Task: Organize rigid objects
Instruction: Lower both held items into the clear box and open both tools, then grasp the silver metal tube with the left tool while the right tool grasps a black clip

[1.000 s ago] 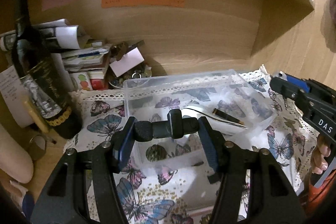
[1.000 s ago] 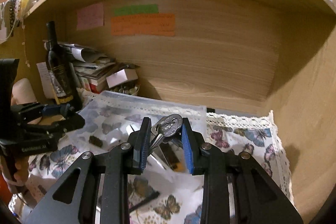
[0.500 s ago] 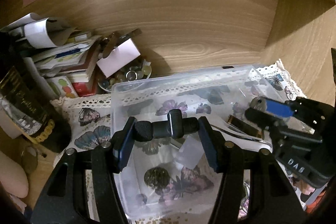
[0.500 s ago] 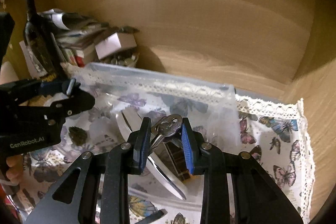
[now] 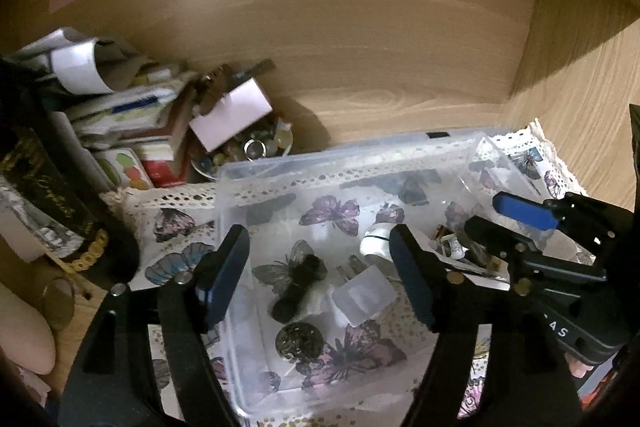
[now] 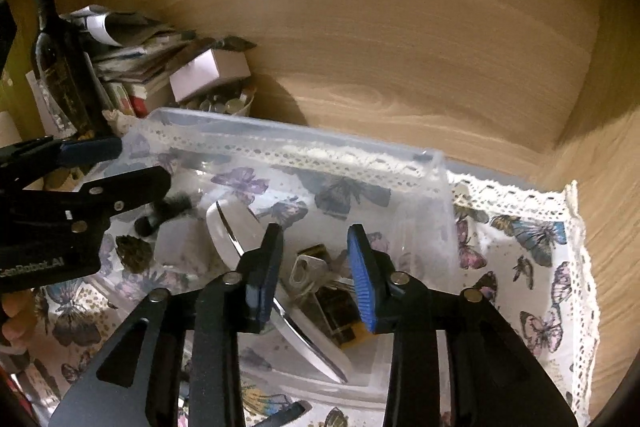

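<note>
Between my left tongs (image 5: 320,267), whose jaws had just been opening and stood wide apart, the black part (image 5: 298,287) lay released on the floor of the clear box (image 5: 400,151). Over the same box my right tongs (image 6: 316,271) had also just been opening, and the key (image 6: 308,273) lay free below them, beside a dark flat thing (image 6: 340,307). Farther back, behind the box, stood a bottle (image 6: 60,59) and a pile of papers (image 5: 120,107) against the wooden wall (image 5: 400,47).
</note>
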Demonstrator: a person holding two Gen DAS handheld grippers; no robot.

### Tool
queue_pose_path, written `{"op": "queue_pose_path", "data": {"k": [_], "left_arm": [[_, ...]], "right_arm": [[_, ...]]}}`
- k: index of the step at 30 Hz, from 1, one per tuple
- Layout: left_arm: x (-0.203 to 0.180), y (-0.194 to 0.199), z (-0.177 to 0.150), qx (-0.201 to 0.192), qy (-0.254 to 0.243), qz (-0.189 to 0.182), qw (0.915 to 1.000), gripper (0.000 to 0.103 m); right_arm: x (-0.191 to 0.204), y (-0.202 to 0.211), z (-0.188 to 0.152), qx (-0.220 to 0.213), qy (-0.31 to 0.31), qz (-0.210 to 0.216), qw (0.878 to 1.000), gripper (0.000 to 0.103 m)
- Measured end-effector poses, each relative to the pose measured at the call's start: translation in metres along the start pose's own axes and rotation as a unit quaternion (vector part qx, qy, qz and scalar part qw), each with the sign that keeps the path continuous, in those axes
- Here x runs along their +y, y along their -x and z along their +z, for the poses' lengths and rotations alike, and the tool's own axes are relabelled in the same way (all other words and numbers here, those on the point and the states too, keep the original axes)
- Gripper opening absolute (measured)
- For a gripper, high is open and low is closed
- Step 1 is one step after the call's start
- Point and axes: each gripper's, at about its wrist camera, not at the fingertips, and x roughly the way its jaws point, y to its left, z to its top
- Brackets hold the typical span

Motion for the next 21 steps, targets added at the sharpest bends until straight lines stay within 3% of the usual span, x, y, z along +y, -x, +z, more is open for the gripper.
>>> {"op": "queue_pose_path", "data": {"k": [5, 10, 13, 21], "left_arm": [[0.0, 0.024, -0.003, -0.022, -0.003, -0.001, 0.9998, 0.086], [-0.005, 0.053, -0.015, -0.041, -0.014, 0.0, 0.9991, 0.098], [-0.007, 0.067, -0.027, -0.045, -0.019, -0.002, 0.9988, 0.1], [-0.011, 0.082, -0.065, -0.029, -0.04, -0.007, 0.9988, 0.101]], "right_arm": [[0.001, 0.022, 0.002, -0.026, 0.002, -0.002, 1.0, 0.051], [0.001, 0.051, -0.001, -0.052, 0.003, 0.01, 0.999, 0.055], [0.003, 0.066, -0.007, -0.062, 0.004, 0.018, 0.998, 0.062], [0.019, 0.087, -0.038, -0.06, 0.025, 0.025, 0.998, 0.062]]}}
